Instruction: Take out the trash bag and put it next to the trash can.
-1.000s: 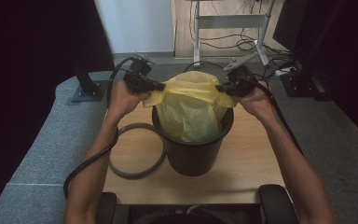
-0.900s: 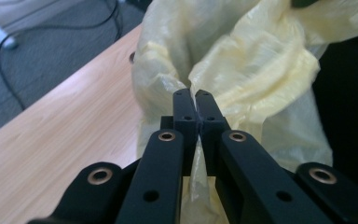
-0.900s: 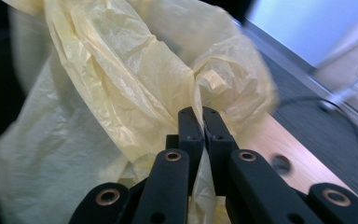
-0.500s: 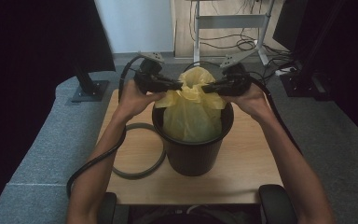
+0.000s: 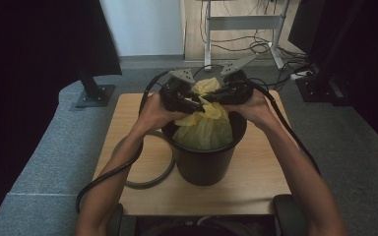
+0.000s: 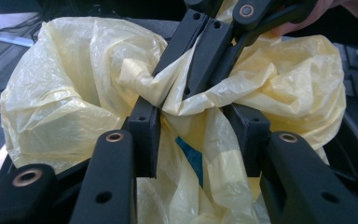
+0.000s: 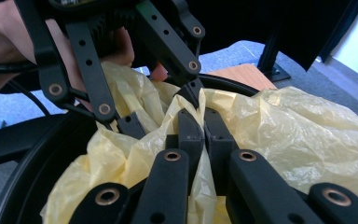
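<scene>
A grey cable loop is lying on the desk, just left of the black bin. The bin is standing near the desk's middle w/ the yellow bag sitting inside it. Both hands are meeting above the bin, at the bag's bunched top. The left hand-held gripper is loose: its jaws have just been opening, and the twisted plastic is passing between them, prob. not squeezed. The right hand-held gripper is clenched, pinching a fold of the bag. Behind the desk, a white stand and cords are sitting on the floor.
</scene>
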